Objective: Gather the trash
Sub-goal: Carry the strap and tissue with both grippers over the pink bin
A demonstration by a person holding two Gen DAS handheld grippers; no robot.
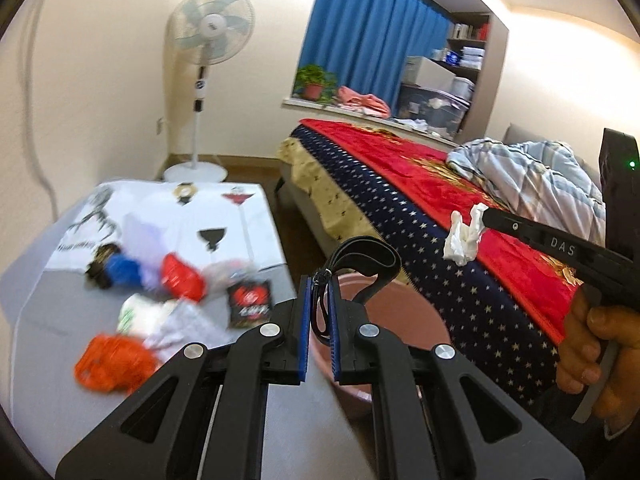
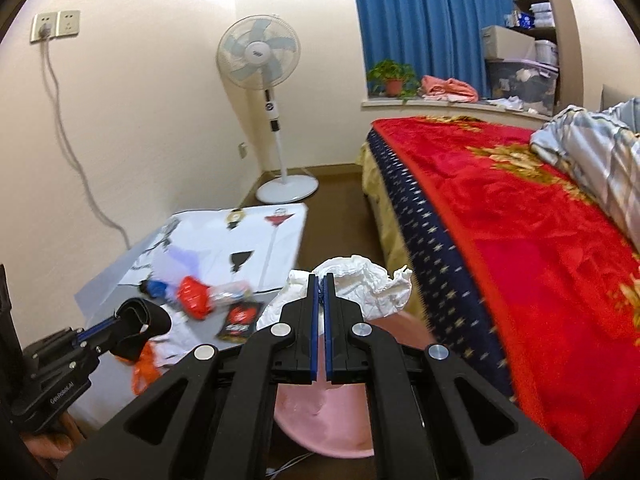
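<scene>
My left tongs [image 1: 318, 280] are clenched on a black strap [image 1: 362, 260]. Its folded end sits between the blue pads; from there it loops up and away from me, arching to the right and coming back down over the pink bucket [image 1: 400, 308]. The loop's long axis runs roughly along the fingers, pointing forward and a little up. From the right wrist view the same strap [image 2: 140, 320] shows as a dark curled band at the left tongs' [image 2: 116, 326] tip, over the near edge of the table.

My right tongs [image 2: 319, 282] are clenched on a crumpled white tissue [image 2: 368, 284]. The wad spreads wider than it is tall, its long axis crossing the fingers left to right, with a twisted tip pointing right toward the bed [image 2: 520, 220]. It hangs above the bucket [image 2: 332, 420]. In the left wrist view the tissue [image 1: 464, 236] dangles from the right tongs' [image 1: 482, 216] tip against the bed's edge [image 1: 440, 208], two ragged points upward. My hand [image 1: 592, 344] grips the handle.

Beyond the left tongs, the low table [image 1: 40, 340] carries blurred litter: an orange bag [image 1: 112, 364], a red wrapper [image 1: 182, 276], a black packet [image 1: 250, 302], a blue scrap [image 1: 122, 272].

Farther back stands a fan [image 1: 210, 28], then the blue curtain [image 1: 376, 32] and a potted plant [image 1: 314, 80] on the sill.
</scene>
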